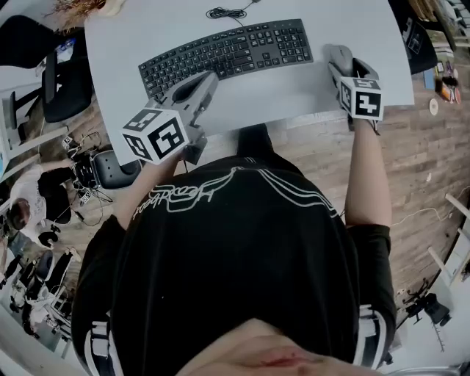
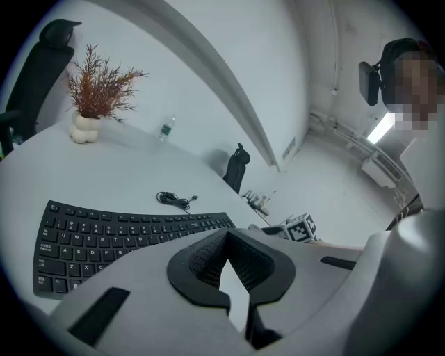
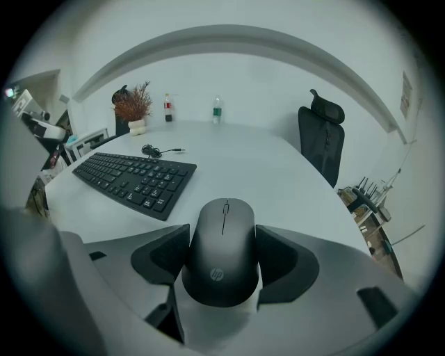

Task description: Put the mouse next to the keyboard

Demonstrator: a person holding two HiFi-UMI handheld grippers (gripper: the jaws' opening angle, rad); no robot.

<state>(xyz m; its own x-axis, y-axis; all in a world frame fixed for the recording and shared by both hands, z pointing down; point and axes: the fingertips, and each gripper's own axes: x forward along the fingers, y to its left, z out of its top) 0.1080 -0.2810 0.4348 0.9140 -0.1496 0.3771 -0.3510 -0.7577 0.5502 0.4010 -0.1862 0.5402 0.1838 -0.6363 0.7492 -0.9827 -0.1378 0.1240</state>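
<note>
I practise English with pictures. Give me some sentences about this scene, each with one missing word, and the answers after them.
1. The right gripper is shut on the ____.
2. The left gripper has its jaws together and holds ____.
3. In the head view, the right gripper is at the ____ end of the keyboard.
4. The coiled cable lies on the ____.
Answers: mouse; nothing; right; table.

Matt black plastic mouse (image 3: pixel 222 254), smooth white table (image 1: pixel 242 92), wood-plank floor (image 1: pixel 426 161)
</note>
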